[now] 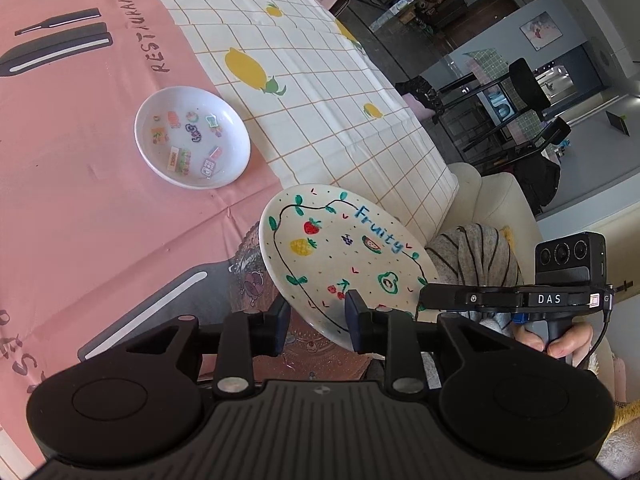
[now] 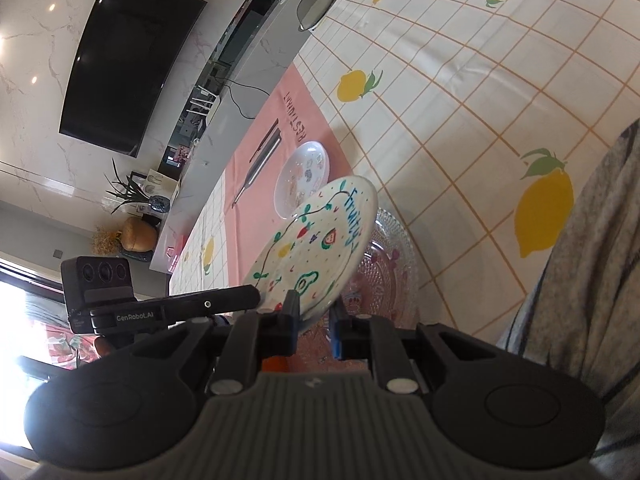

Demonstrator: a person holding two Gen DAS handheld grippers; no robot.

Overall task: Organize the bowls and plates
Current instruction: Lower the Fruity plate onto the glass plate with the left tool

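Both tools pinching the same round ceramic "Fruity" plate (image 1: 344, 256), glossy cream with hand-painted strawberry, pineapple, avocado and a looping black vine. Left tool (image 1: 316, 320) clamped on the rim at about 6 o'clock in the left wrist view, blue-padded fingers (image 1: 354, 314) on either side of the edge. Right tool (image 2: 314, 312) clamped on the rim too, also at 6 o'clock in its own view, and showing in the left wrist view at 3 o'clock as a black bar marked DAS. Plate tilted, lifted off the desk (image 1: 328, 92).

Just under it, a clear cut-glass plate (image 2: 390, 256) with a bumpy pressed pattern and scalloped edge. Up at 10 o'clock in the left view, well apart, a shallow white bowl (image 1: 192, 138), smooth and shiny, little stickers inside, sitting on a pink "RESTAURANT" cloth (image 1: 76, 184). Beyond that, a wrinkly white grid tablecloth with lemons (image 1: 304, 80).
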